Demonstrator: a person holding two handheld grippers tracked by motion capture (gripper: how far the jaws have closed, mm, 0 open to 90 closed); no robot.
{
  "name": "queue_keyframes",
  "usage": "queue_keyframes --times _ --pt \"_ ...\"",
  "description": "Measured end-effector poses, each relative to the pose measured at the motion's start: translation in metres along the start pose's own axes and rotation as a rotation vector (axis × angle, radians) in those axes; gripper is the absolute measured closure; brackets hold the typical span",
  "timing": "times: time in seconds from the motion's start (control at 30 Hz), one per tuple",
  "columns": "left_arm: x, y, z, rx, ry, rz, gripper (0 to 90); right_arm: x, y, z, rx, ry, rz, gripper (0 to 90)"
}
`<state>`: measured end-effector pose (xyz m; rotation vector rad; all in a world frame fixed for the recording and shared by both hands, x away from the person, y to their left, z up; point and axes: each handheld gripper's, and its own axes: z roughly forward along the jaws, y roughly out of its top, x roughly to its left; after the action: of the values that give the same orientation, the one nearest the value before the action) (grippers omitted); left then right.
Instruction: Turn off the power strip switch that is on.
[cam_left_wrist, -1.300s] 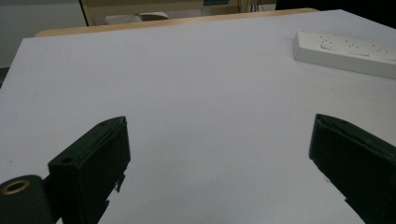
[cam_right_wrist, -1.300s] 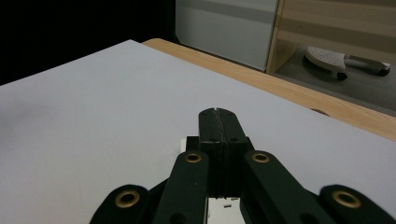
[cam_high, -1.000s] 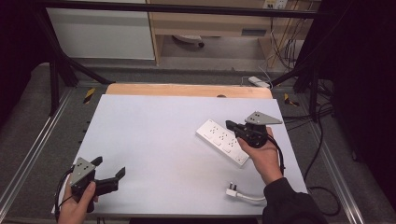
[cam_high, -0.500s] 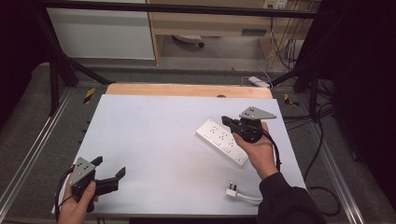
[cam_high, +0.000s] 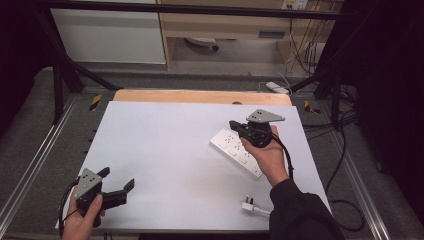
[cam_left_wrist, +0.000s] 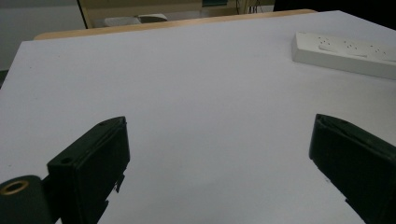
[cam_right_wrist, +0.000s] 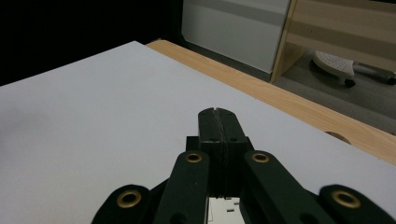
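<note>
Fingers (cam_left_wrist: 88, 172) of the left gripper (cam_high: 114, 191) are standing wide apart with nothing between them, idling low over the near left corner of the white desk (cam_high: 165, 150), far from the work. Moving rightward across the bare desk, the white power strip (cam_high: 235, 150) is lying flat and slanted on the right half, its row of sockets facing up and none of them taking a plug as far as the high view shows. Over its far end the right gripper (cam_high: 234, 124) is hovering, its fingers (cam_right_wrist: 217, 128) pressed together on nothing, tips pointing toward the far left; whether they are touching the strip I cannot tell. Nearer the front edge, just right of the strip, the white plug (cam_high: 250, 204) is lying loose on the desk with its cord running under the person's sleeve. Judging by this, the handling of the strip is only getting started: nothing is gripped and nothing is plugged in. No containers are sitting on the desk.
</note>
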<state>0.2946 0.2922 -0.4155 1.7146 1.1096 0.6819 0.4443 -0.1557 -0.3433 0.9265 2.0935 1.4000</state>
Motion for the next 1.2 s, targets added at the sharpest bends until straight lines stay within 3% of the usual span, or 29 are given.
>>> queue_keyframes --times 0.93,1.2 --pt "-0.001 0.001 0.001 0.002 -0.003 0.012 5.0 0.0 0.006 0.038 0.042 -0.022 0.002 90.0" --pt "-0.001 0.001 0.001 0.002 -0.006 0.012 5.0 -0.001 0.001 0.047 0.08 -0.025 -0.001 90.0"
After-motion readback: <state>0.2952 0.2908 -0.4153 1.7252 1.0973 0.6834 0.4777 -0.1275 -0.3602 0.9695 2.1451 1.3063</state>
